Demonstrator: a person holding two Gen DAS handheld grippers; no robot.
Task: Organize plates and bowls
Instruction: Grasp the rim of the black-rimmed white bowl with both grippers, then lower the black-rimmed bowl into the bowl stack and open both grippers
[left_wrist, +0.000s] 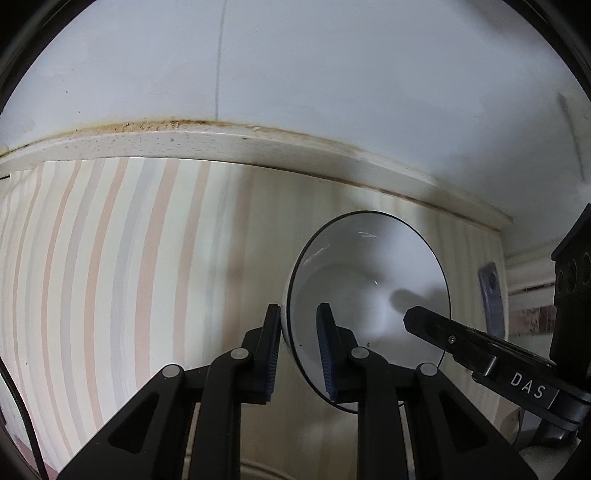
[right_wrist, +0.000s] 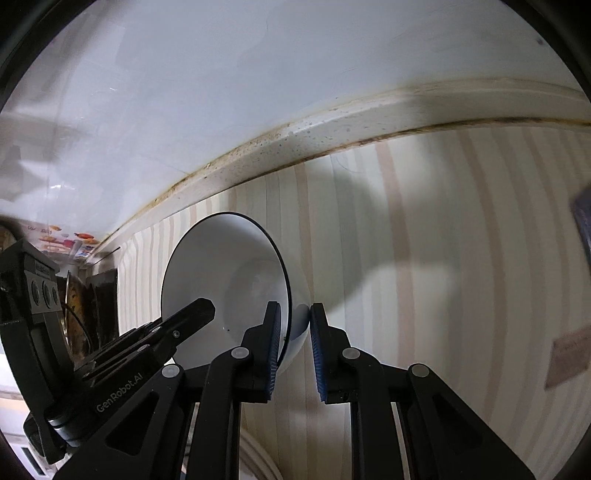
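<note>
We find one white bowl (left_wrist: 369, 288) with a thin dark rim, tipped on edge with its opening sideways, held off the striped surface (left_wrist: 110, 258). The left gripper (left_wrist: 297, 345) straddles the bowl's rim: one finger against the outer wall, the other inside the bowl, both clamped on the rim. The right gripper (right_wrist: 293, 343) straddles the opposite side of the bowl (right_wrist: 225, 280) likewise, its inner pad (right_wrist: 273, 343) against the interior; the outer pad stands at the wall, though we cannot confirm contact. A stained pale ledge (left_wrist: 221, 142) borders the striped surface beyond.
</note>
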